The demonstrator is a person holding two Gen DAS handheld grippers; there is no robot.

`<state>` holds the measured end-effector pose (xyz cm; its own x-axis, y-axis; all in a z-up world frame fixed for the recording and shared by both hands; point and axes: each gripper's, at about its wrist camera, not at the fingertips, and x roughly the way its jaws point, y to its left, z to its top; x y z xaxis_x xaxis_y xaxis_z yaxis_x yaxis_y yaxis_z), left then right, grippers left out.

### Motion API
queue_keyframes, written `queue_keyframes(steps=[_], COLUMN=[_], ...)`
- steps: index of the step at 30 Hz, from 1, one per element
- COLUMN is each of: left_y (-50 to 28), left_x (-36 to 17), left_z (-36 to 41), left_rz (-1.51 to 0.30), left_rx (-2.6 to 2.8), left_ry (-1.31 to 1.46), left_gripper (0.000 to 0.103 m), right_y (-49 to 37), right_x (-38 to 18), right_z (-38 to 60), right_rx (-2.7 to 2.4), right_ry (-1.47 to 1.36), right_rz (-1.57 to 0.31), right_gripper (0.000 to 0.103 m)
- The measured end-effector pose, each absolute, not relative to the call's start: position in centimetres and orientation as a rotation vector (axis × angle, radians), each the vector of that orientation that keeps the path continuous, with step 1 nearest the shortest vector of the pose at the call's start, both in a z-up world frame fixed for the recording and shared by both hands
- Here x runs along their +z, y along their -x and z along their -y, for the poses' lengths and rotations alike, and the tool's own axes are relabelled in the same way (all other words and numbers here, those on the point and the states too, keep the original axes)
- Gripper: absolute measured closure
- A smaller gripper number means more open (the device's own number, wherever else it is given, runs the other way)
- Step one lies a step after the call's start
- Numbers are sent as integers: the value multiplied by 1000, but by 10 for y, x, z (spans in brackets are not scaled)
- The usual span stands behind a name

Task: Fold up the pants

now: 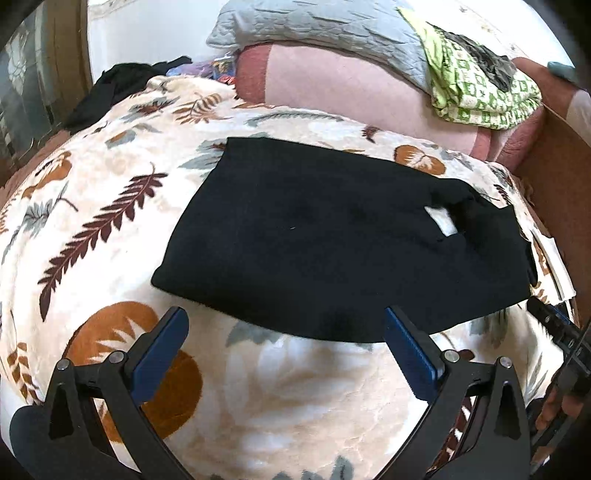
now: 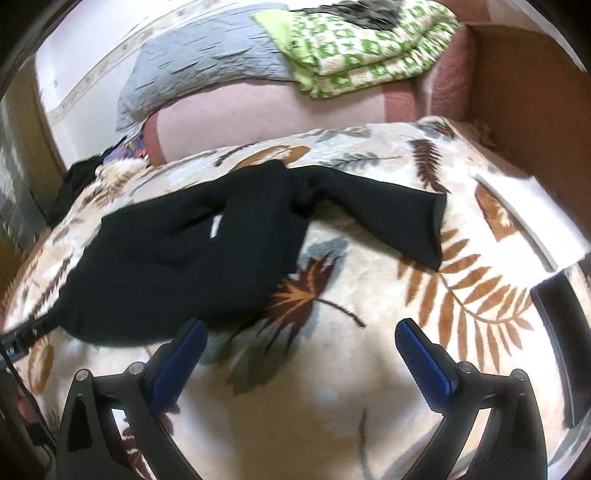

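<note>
Black pants (image 1: 332,240) lie folded flat on a leaf-patterned blanket (image 1: 110,221), a white label (image 1: 441,221) showing near their right end. My left gripper (image 1: 284,332) is open and empty, hovering just in front of the pants' near edge. In the right wrist view the pants (image 2: 177,266) lie to the left, with one loose end (image 2: 399,218) spread out to the right. My right gripper (image 2: 301,347) is open and empty above the blanket (image 2: 369,369), just right of the pants' near edge. The right gripper also shows at the left wrist view's right edge (image 1: 561,332).
A grey pillow (image 1: 314,33) and a green-patterned folded cloth (image 1: 480,85) lie on a pink cushion (image 1: 351,85) at the back. Another black garment (image 1: 110,85) lies at the back left. A brown wooden bed side (image 2: 524,110) stands on the right. A white paper (image 2: 532,218) lies at the blanket's right edge.
</note>
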<state>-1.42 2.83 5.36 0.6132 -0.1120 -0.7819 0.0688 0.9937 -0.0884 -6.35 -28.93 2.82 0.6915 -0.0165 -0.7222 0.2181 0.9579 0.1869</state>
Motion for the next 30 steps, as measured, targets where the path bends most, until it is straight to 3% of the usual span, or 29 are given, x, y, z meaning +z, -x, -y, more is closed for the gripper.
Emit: queue_keyframes(steps=[8,12,14,16,25,30], left_y=[7,-5,-8,-13,-16,-17], left_x=[27,17,16,16,16,15], left_z=[-53,-55,-52,-49,-46,-44], left_rz=[-973,-984,-971,-971,-966,-964], left_rx=[-30,-14,-11,-16,-9,-6], left_ry=[121,156,142,125,114,103], left_gripper=[0,0,0,0,0,0], right_y=[46,24,14,4,-10,-18], right_x=[30,24,20,21,47,23], right_z=[298,298,296,287,214,194], right_rx=[-98,-62,-49,-57,81,179], right_ry=[-298,-337,-344,-312,-169,-184], right_rz=[-782,-799,-817,-849,-806,-879], right_gripper=[4,15,33,87,91,79])
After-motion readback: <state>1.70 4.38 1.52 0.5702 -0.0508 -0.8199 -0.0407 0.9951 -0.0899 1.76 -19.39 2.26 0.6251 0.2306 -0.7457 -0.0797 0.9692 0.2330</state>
